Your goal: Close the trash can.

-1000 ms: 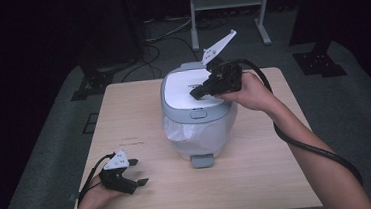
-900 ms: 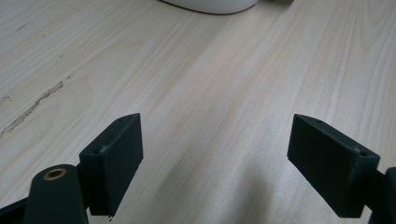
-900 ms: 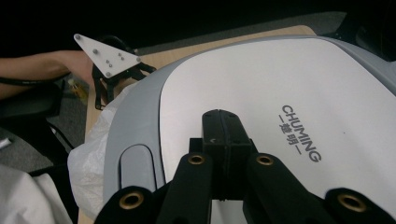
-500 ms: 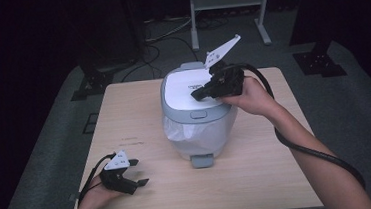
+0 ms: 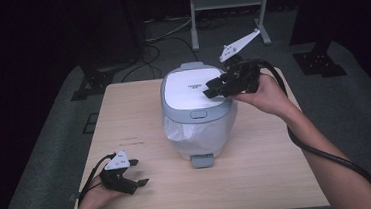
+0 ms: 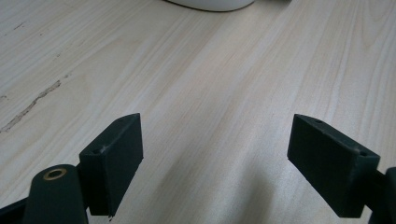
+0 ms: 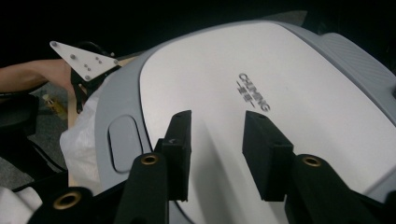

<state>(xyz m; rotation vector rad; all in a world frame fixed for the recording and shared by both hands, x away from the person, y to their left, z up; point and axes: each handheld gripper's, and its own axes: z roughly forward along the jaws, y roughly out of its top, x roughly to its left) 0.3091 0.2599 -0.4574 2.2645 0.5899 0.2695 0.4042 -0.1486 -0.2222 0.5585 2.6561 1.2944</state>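
The left gripper [image 5: 137, 172] is sitting low on the wooden table [image 5: 134, 118], at about 7 o'clock from the rice cooker [image 5: 199, 111]. A hand [image 5: 93, 197] is holding it near the table's front edge. Its jaws are standing wide apart with nothing between them, and bare wood is showing under them in the left gripper view [image 6: 215, 154].

The rice cooker is standing in the middle of the table, a bit toward 12 o'clock. Its white lid [image 7: 261, 79] is lying flat and shut, and a grey button [image 7: 122, 149] is sitting on the front rim.

The right gripper [image 5: 211, 88] is coming in from 3 o'clock, held by the other hand [image 5: 265, 94]. It is hovering just over the lid. Its jaws are standing a little apart, holding nothing.
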